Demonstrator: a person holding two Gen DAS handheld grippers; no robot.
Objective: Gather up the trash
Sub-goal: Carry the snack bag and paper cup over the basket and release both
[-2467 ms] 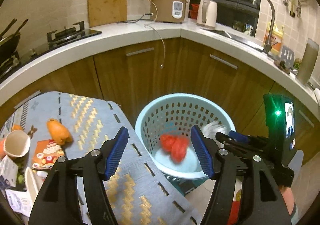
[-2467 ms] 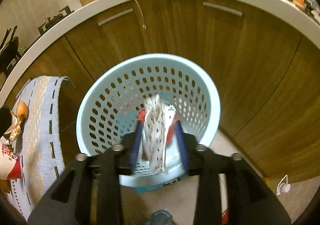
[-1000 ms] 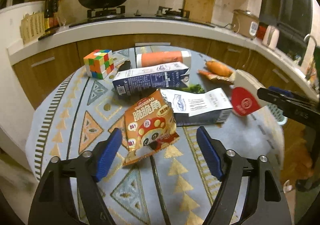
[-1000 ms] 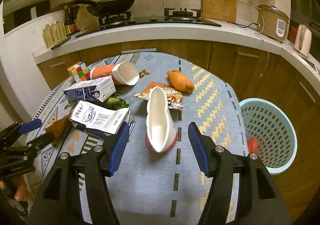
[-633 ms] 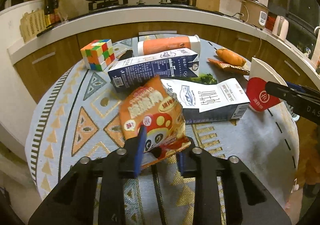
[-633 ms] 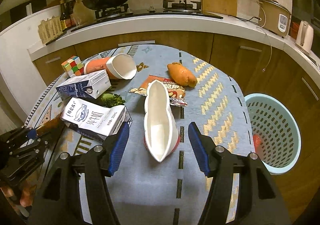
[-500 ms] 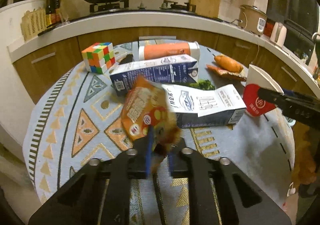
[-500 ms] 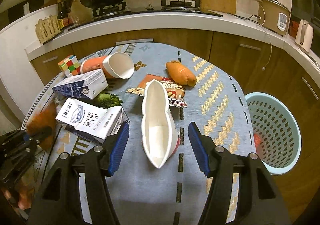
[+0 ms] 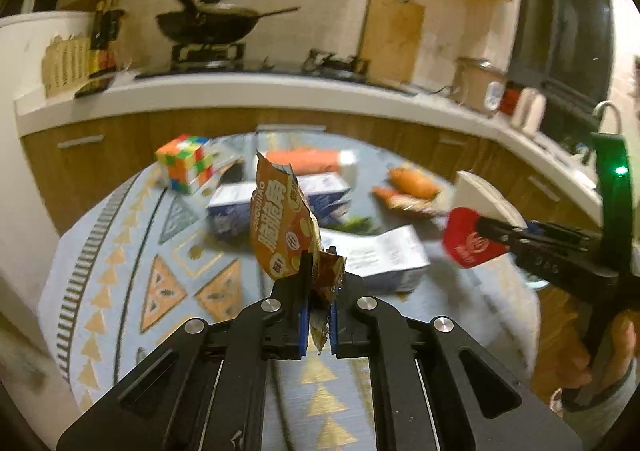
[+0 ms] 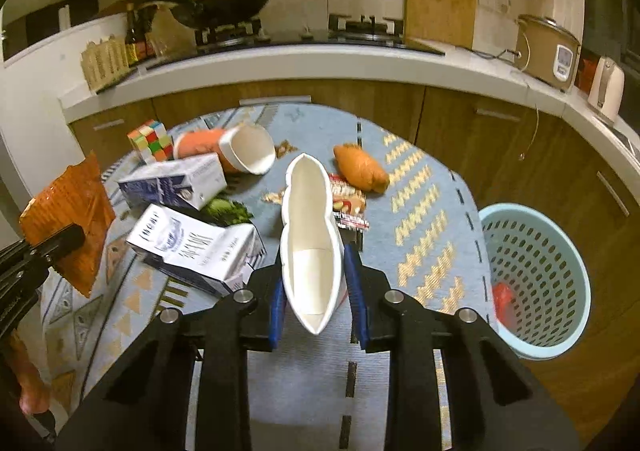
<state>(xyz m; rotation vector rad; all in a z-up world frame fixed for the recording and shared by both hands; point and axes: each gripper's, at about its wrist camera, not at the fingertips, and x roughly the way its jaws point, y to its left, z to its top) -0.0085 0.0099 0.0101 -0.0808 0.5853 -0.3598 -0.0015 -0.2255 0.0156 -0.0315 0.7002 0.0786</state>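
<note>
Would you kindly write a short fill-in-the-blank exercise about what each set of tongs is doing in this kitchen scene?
1. The left tongs are shut on an orange snack ____.
2. The right tongs squeeze a flattened paper ____, white inside.
3. The blue basket stands on the floor to the ____ of the table in the right wrist view.
4. The colourful puzzle cube sits on the ____.

Missing words: bag; cup; right; table

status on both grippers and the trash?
Left gripper shut on snack bag, lifted. Right gripper just closed on squashed paper cup. Basket right of table, path clear.
</note>
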